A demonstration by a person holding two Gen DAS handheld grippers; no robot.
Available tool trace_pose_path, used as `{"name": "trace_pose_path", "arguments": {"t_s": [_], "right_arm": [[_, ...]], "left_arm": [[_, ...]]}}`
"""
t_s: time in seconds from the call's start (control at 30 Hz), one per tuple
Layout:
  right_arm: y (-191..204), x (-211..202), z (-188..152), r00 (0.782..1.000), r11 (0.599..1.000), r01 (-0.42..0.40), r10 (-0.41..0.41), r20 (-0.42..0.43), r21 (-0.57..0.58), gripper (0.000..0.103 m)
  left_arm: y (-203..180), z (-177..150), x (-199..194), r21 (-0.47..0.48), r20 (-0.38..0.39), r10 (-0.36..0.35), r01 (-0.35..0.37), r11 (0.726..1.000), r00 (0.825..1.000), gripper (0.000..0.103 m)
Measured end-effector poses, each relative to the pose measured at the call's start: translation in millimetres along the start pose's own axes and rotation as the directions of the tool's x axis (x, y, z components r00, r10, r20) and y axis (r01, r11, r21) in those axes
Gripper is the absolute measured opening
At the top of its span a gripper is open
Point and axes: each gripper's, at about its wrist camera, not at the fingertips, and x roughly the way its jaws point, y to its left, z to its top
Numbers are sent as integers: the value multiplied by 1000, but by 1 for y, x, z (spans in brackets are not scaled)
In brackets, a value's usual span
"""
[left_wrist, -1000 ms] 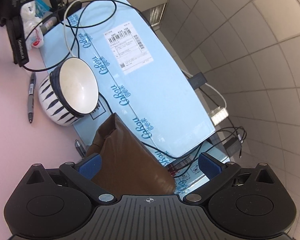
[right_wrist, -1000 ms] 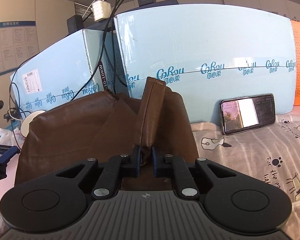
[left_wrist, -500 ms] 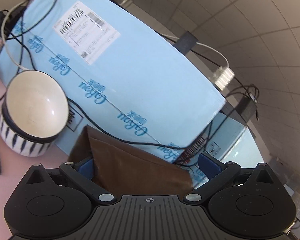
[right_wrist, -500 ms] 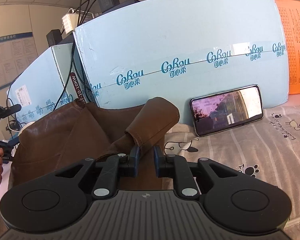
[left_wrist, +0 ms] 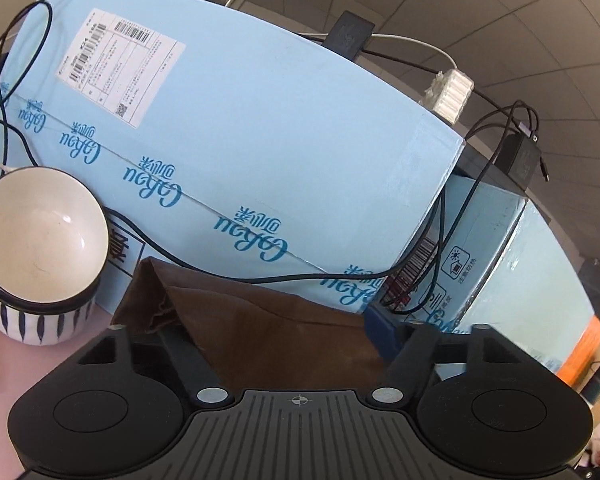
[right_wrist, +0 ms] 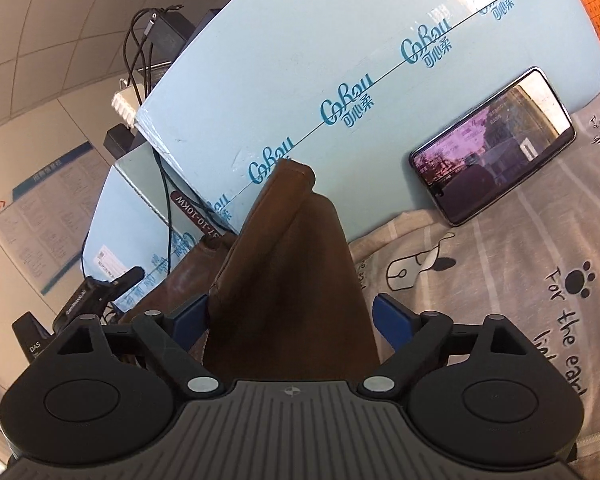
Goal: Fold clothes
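Right wrist: right gripper (right_wrist: 290, 320) spread around brown garment (right_wrist: 288, 280) | left gripper (left_wrist: 268, 332) spread likewise

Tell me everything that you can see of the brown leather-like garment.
The brown leather-like garment looks smooth, slightly glossy and stiff, with a stitched hem along one edge. A folded part rises to a blunt tip before the light blue carton. It lies between the spread fingers of the right gripper and of the left gripper; neither visibly clamps it. Its right side borders the grey printed cloth.
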Motion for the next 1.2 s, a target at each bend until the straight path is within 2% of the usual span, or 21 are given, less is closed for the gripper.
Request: {"name": "trace_pose_path", "arguments": {"t_s": [0.03, 0.07, 0.13, 0.23, 0.33, 0.47, 0.53, 0.73, 0.87, 0.97, 1.0, 1.07, 1.1, 1.17, 1.2], "right_arm": [[3, 0, 0, 1000, 1000, 3, -3, -2, 0, 89], [6, -1, 0, 1000, 1000, -1, 1, -1, -2, 89], [11, -5, 0, 1000, 1000, -16, 16, 5, -5, 91], [12, -17, 1, 998, 999, -45, 45, 38, 7, 96], [9, -25, 5, 994, 995, -93, 91, 53, 29, 98], [13, -26, 5, 989, 989, -144, 142, 34, 43, 99], [25, -23, 3, 989, 989, -149, 149, 15, 7, 100], [67, 16, -20, 1000, 989, 11, -12, -2, -145, 101], [83, 48, -40, 990, 967, 128, -137, -23, -221, 103], [81, 60, -48, 979, 949, 191, -202, -19, -250, 102], [79, 62, -49, 975, 944, 210, -221, -14, -256, 99], [74, 64, -51, 967, 932, 246, -256, -3, -265, 82], [70, 63, -50, 963, 928, 262, -271, 3, -265, 63], [64, 60, -47, 957, 922, 284, -291, 14, -262, 49], [62, 55, -44, 958, 925, 280, -286, 16, -256, 28]], "left_arm": [[-5, -1, -2, 35, 6, 13, -13, 999, 1000, 29], [-10, -2, -5, 68, 18, 25, -26, 997, 1000, 28], [-17, -4, -11, 107, 35, 27, -30, 994, 999, 17], [-23, -7, -23, 115, 65, 8, -15, 993, 998, 16], [-24, -8, -31, 77, 87, -22, 15, 997, 996, 16], [-28, -10, -35, 71, 106, -47, 39, 997, 993, 16], [-29, -13, -37, 66, 119, -57, 49, 997, 991, 16], [-33, -21, -46, 61, 152, -79, 70, 996, 985, 16], [-30, -24, -46, 54, 149, -87, 80, 995, 985, 16], [-28, -27, -43, 54, 146, -72, 64, 996, 987, 16], [-28, -28, -42, 58, 146, -64, 56, 997, 987, 16], [-30, -30, -42, 70, 150, -46, 36, 997, 988, 16], [-32, -31, -42, 81, 156, -37, 25, 996, 987, 16], [-37, -33, -45, 106, 178, -25, 6, 994, 984, 13], [-41, -33, -48, 117, 194, -27, 5, 993, 981, 6]]}}
